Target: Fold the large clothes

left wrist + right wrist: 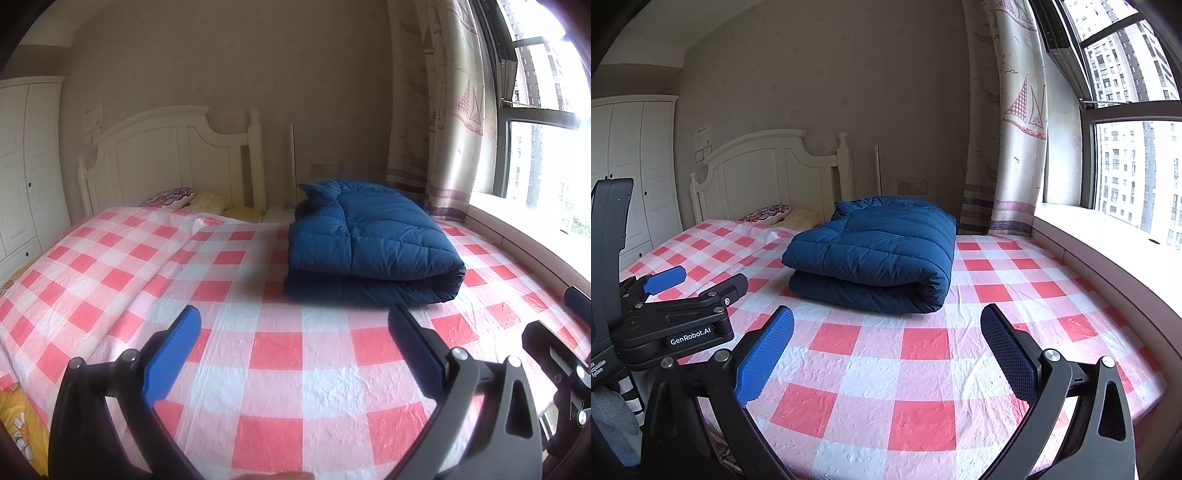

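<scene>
A dark blue quilted down coat (373, 243) (875, 254) lies folded into a thick bundle on the bed, towards the window side. My left gripper (295, 321) hovers over the checked sheet short of the bundle, open, nothing between its blue pads. My right gripper (886, 325) is also open and holds nothing, a little back from the coat's rolled front edge. The left gripper's body (679, 317) shows at the left of the right wrist view; part of the right gripper (561, 354) shows at the right edge of the left wrist view.
The bed carries a red-and-white checked plastic sheet (280, 369) (923, 387). Pillows (192, 199) lie under a white headboard (768, 166). A white wardrobe (26, 166) stands left. A curtain (1015, 147), window sill (1108, 229) and window run along the right.
</scene>
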The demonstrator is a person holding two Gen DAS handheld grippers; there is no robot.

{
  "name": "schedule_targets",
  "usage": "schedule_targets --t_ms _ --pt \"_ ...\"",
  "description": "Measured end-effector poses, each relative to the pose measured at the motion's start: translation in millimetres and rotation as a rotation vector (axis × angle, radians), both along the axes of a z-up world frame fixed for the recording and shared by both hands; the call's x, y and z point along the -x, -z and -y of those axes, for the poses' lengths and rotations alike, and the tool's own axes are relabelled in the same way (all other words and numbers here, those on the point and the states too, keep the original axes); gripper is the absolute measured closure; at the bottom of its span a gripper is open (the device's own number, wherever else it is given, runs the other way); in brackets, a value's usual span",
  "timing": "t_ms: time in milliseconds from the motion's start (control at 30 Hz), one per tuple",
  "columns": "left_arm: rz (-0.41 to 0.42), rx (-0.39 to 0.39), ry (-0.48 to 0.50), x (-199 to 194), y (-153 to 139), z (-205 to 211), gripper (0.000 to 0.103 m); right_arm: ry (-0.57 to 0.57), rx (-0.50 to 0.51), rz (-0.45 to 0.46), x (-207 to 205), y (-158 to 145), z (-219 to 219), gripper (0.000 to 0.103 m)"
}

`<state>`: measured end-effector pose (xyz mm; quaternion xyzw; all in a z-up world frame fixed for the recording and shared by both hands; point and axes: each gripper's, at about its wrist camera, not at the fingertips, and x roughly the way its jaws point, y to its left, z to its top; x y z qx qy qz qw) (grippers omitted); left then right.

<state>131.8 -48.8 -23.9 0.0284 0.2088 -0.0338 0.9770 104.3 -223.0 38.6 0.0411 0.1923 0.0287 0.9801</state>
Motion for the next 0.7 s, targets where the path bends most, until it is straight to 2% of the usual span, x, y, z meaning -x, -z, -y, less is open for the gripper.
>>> schedule_targets --t_ms 700 --pt "0.002 -0.004 -0.001 2.2 3.1 -2.0 0.002 0.0 -0.009 -0.016 -1.2 5.5 0.1 0.005"
